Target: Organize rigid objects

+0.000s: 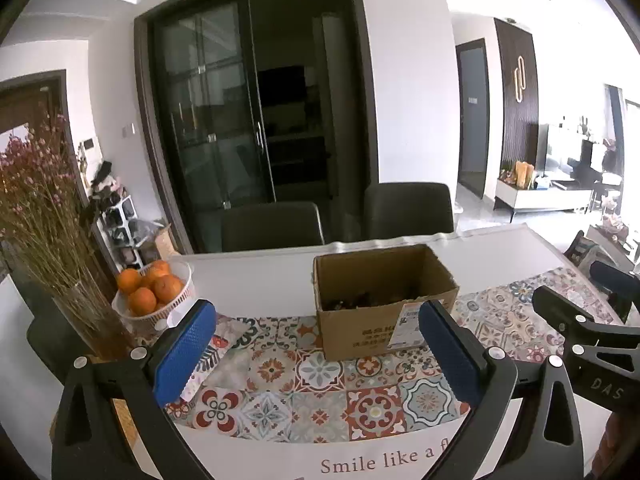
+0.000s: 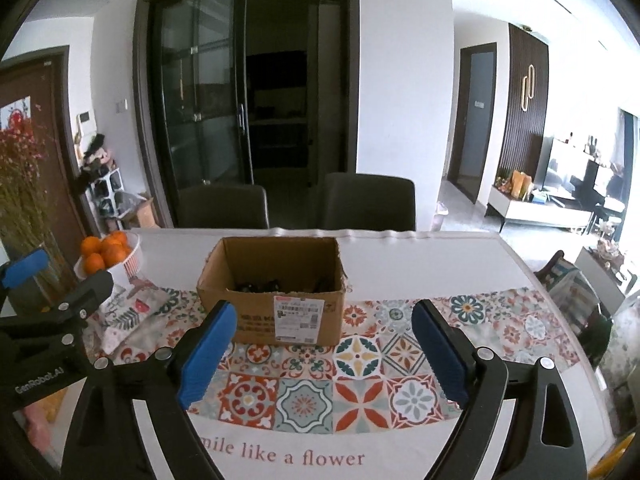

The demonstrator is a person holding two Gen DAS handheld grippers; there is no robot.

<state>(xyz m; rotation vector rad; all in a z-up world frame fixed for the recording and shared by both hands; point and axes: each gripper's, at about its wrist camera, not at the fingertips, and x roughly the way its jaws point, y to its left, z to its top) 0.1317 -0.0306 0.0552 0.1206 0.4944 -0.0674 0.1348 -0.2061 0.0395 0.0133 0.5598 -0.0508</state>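
Observation:
An open cardboard box (image 1: 384, 304) stands on the patterned tablecloth, with dark small objects on its bottom (image 1: 360, 300). It also shows in the right wrist view (image 2: 276, 300), with the dark objects (image 2: 272, 285) inside. My left gripper (image 1: 320, 356) is open and empty, held above the cloth in front of the box. My right gripper (image 2: 324, 354) is open and empty, also in front of the box. The right gripper's body shows at the right of the left wrist view (image 1: 580, 328); the left gripper's body shows at the left of the right wrist view (image 2: 52, 312).
A white basket of oranges (image 1: 154, 292) stands at the left, also in the right wrist view (image 2: 108, 258). A glass vase of dried flowers (image 1: 60, 248) stands beside it. Two dark chairs (image 1: 272, 226) stand behind the white table (image 1: 260, 276). Folded patterned cloth (image 2: 128, 312) lies left of the box.

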